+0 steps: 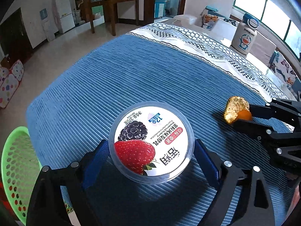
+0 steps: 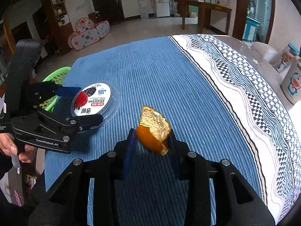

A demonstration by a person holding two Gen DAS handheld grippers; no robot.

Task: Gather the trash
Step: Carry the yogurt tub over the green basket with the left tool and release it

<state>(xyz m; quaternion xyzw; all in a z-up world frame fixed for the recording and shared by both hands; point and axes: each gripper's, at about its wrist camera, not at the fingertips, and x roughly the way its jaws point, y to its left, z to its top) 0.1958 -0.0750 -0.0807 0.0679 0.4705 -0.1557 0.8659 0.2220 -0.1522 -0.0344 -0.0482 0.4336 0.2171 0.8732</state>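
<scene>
A round clear yogurt lid (image 1: 151, 143) with a strawberry and blackberry print sits between the blue pads of my left gripper (image 1: 151, 146), which is shut on its edges just above the blue striped cloth. It also shows in the right wrist view (image 2: 94, 101). My right gripper (image 2: 151, 137) is shut on a piece of orange peel (image 2: 154, 130) and holds it over the cloth. The peel (image 1: 236, 111) and the right gripper (image 1: 244, 115) also show at the right of the left wrist view.
A green perforated basket (image 1: 17, 171) stands off the table's near-left edge, also in the right wrist view (image 2: 56, 79). A Doraemon bottle (image 1: 244, 35) stands at the far right on the white patterned cloth border (image 2: 235, 75). Floor and furniture lie beyond.
</scene>
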